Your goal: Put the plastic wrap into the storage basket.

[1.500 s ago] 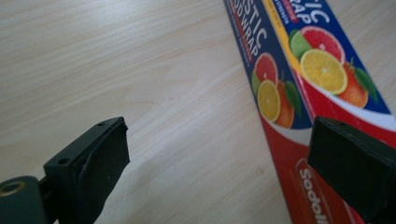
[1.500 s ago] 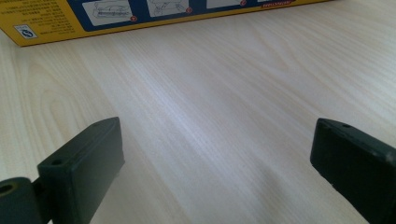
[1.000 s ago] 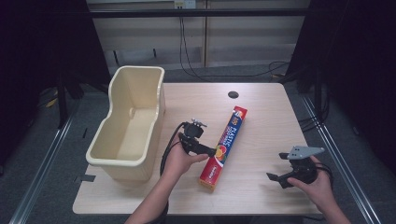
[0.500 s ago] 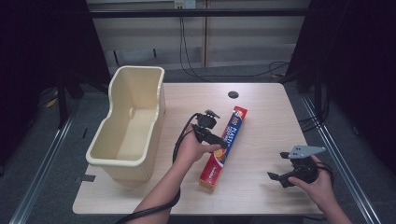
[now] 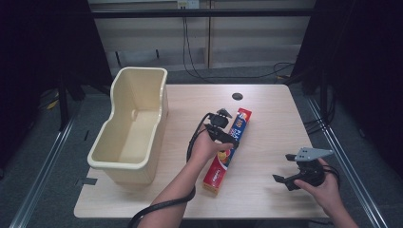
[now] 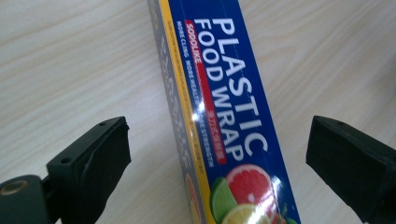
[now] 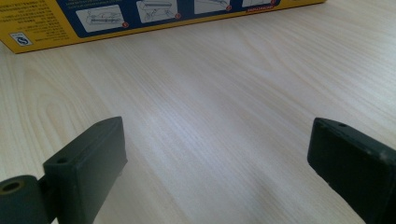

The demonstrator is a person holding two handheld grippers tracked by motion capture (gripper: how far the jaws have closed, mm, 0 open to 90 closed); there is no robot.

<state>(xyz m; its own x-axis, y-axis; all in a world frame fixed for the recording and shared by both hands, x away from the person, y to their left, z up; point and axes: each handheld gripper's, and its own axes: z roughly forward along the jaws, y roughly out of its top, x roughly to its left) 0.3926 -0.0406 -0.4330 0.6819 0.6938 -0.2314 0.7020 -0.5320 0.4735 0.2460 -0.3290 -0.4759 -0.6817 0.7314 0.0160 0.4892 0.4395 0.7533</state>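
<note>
The left hand-held gripper [image 5: 227,127] hovers over the plastic wrap box [image 5: 228,149], jaws spread wide, one either side of it, not touching. The box lies flat mid-counter, slanting toward the near edge. I'd say it's light, stiff cardboard, glossy and perhaps slick, so grip across the narrow width. The right hand-held gripper [image 5: 300,178] waits spread by the near right corner. The beige bin [image 5: 124,162] on the left edge looks empty.

Pale wooden table [image 5: 266,102], grey floor [image 5: 43,142], dark curtains [image 5: 43,42]
</note>
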